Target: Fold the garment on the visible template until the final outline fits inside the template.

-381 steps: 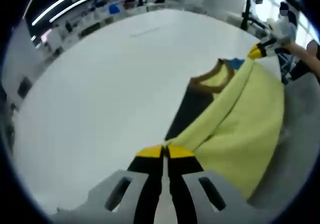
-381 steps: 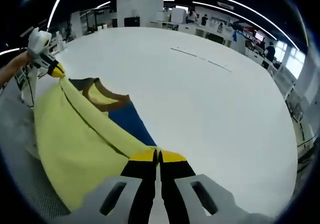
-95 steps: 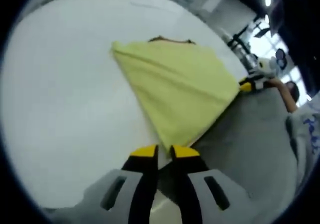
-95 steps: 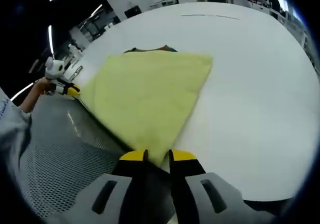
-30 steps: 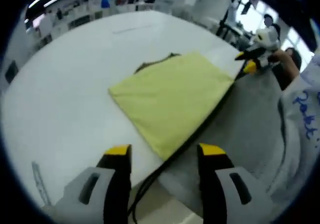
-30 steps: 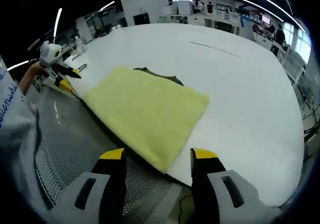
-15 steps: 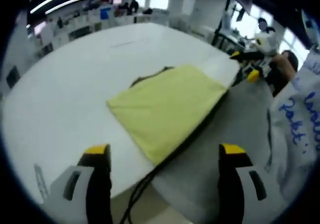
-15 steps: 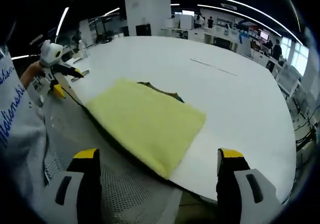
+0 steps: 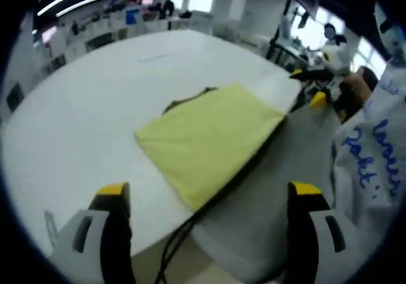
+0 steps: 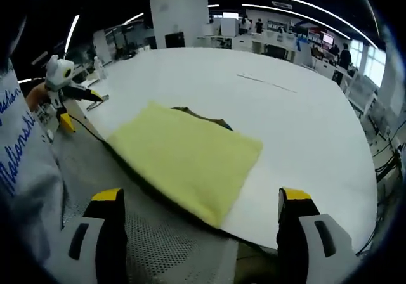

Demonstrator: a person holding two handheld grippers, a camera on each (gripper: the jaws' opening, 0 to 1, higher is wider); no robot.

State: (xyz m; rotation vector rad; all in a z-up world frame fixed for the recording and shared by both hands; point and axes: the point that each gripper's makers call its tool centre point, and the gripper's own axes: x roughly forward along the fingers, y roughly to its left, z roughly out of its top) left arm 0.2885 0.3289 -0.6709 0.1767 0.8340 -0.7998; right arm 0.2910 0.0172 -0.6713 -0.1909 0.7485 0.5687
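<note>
A pale yellow garment (image 9: 209, 138) lies folded into a rough rectangle on the white table (image 9: 82, 106), near its front edge. A brown collar (image 10: 198, 113) and a sliver of blue template (image 10: 227, 125) peek out at the far side. A dark strip runs under the near edge. My left gripper (image 9: 209, 192) is wide open, held back from the garment with nothing in it. My right gripper (image 10: 200, 198) is open just as wide, also apart from the garment (image 10: 187, 154). Each shows in the other's view, the right gripper (image 9: 307, 86) and the left gripper (image 10: 82, 109), both with jaws apart.
A grey perforated mat (image 10: 158, 246) covers the area in front of the table edge. A dark cable (image 9: 181, 233) hangs off that edge. A person's grey sleeve with blue lettering (image 9: 371, 163) fills the right. A thin line (image 10: 266, 81) marks the far tabletop (image 10: 304, 125).
Earlier both grippers were shut on the garment and carried it into a fold. Over the last second both sets of jaws have spread wide and drawn back a little.
</note>
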